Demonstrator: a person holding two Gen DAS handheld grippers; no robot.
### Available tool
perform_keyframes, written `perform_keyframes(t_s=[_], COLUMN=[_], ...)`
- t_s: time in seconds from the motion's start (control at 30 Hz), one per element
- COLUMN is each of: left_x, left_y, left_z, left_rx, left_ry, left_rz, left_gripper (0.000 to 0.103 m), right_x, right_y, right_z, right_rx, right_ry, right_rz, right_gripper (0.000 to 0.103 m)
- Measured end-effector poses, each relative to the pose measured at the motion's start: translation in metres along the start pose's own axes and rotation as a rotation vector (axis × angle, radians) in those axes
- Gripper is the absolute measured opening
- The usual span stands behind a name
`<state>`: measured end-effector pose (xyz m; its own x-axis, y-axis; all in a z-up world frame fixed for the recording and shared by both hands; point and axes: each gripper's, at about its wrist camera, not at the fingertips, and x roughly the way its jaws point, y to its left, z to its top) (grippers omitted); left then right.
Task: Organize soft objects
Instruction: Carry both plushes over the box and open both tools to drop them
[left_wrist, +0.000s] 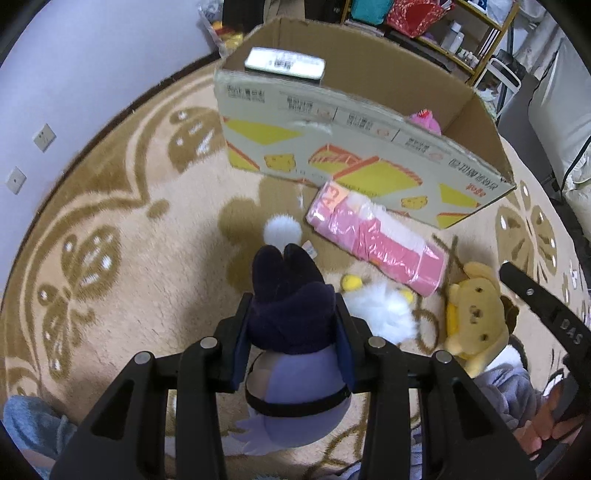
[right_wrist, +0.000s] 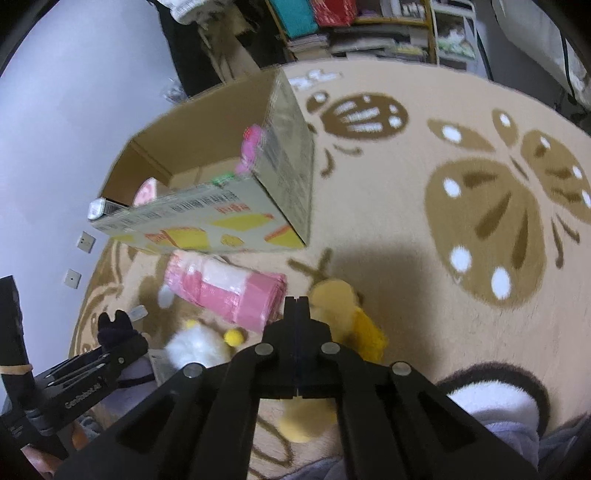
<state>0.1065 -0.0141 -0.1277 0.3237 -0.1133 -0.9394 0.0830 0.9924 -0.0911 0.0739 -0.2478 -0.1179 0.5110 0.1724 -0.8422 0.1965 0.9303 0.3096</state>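
Your left gripper (left_wrist: 291, 321) is clamped on the dark plush (left_wrist: 290, 314), low centre of its view, long axis running up-frame with the ears toward the box (left_wrist: 369, 162). Your right gripper (right_wrist: 297, 306) is pressed together over the yellow bear (right_wrist: 354, 321); whether it pinches fabric, you cannot tell. A thin pinch could slip mid-carry.

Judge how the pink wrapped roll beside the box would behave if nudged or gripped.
The pink roll lies on its side on the carpet and looks cylindrical, so it would probably roll. Its wrap looks glossy and crinkled, so likely slippery. It appears tightly packed, so probably firmer than the plush toys.
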Motion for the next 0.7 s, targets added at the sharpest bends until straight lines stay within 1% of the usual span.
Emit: perform_keyframes(t_s=[0.07, 0.23, 0.3, 0.37, 0.43, 0.53, 0.57, 0.63, 0.67, 0.7], left_x=[-0.007, -0.027, -0.035, -0.04, -0.041, -0.04, -0.04, -0.04, -0.04, -0.04], left_y=[0.003, 0.0, -0.001, -0.002, -0.001, 0.0, 0.001, 0.0, 0.0, 0.0], left_z=[0.0, 0.002, 0.004, 0.004, 0.005, 0.006, 0.007, 0.007, 0.007, 0.007], left_rx=[0.006, 0.042, 0.056, 0.063, 0.061, 0.059, 0.057, 0.055, 0.054, 0.054], left_ry=[-0.019, -0.103, -0.137, -0.156, -0.161, -0.159, -0.158, -0.161, -0.163, -0.165], left_rz=[0.01, 0.03, 0.051, 0.057, 0.049, 0.055, 0.053, 0.049, 0.048, 0.048], left_gripper=[0.037, 0.037, 0.037, 0.038, 0.038, 0.038, 0.038, 0.038, 0.038, 0.038], right_x=[-0.008, -0.017, -0.02, -0.021, -0.017, -0.008, -0.006, -0.004, -0.004, -0.004], right_y=[0.006, 0.015, 0.017, 0.015, 0.009, -0.005, -0.01, -0.016, -0.018, -0.019], right_z=[0.001, 0.003, 0.005, 0.006, 0.006, 0.004, 0.004, 0.002, 0.002, 0.001], right_rx=[-0.027, -0.062, -0.068, -0.06, -0.036, 0.024, 0.049, 0.073, 0.08, 0.082], right_ry=[-0.029, -0.057, -0.066, -0.06, -0.033, 0.022, 0.039, 0.054, 0.055, 0.056], right_rz=[0.013, 0.03, 0.034, 0.038, 0.037, -0.004, -0.032, -0.058, -0.068, -0.074], right_gripper=[0.001, 0.001, 0.001, 0.001, 0.001, 0.002, 0.005, 0.022, 0.043, 0.06])
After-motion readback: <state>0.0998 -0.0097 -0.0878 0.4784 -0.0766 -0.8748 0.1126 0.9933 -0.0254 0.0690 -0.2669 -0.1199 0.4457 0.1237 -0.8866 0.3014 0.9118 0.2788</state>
